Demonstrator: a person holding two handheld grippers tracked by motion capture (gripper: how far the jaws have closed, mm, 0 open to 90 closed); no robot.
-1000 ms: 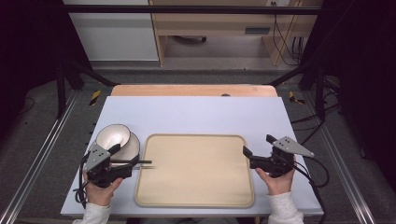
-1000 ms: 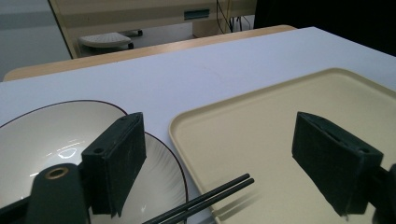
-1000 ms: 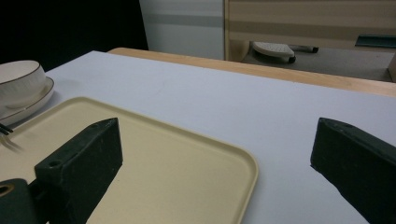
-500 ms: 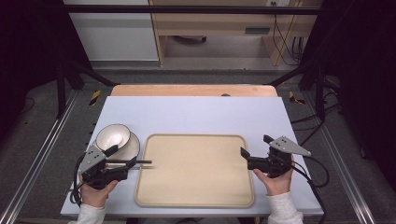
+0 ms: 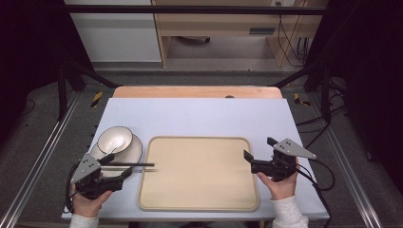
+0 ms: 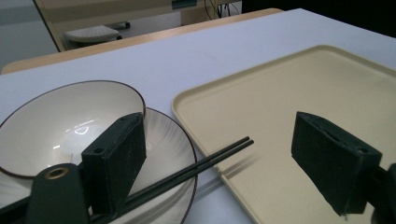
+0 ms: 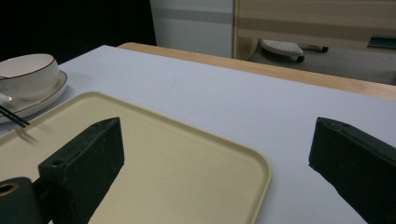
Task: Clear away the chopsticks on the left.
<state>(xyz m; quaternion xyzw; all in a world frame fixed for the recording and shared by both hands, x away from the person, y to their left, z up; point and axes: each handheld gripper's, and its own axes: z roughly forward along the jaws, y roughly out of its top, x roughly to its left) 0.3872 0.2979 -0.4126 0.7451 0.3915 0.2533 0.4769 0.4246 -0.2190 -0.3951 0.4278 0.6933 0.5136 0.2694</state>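
Nearest me, my left gripper (image 5: 119, 167) has its jaws spread and empty, while my right gripper (image 5: 256, 159) is likewise spread and empty over the right edge of the flat beige plastic tray (image 5: 199, 199). A pair of thin black chopsticks (image 6: 205, 161) rests on the white ribbed plate (image 6: 175, 149), tips jutting over the tray's rim. I judge them light, stiff and slippery, best pinched mid-length. Beyond, the white dark-rimmed ceramic bowl (image 5: 115, 138) sits on that plate; fragile, I reckon.
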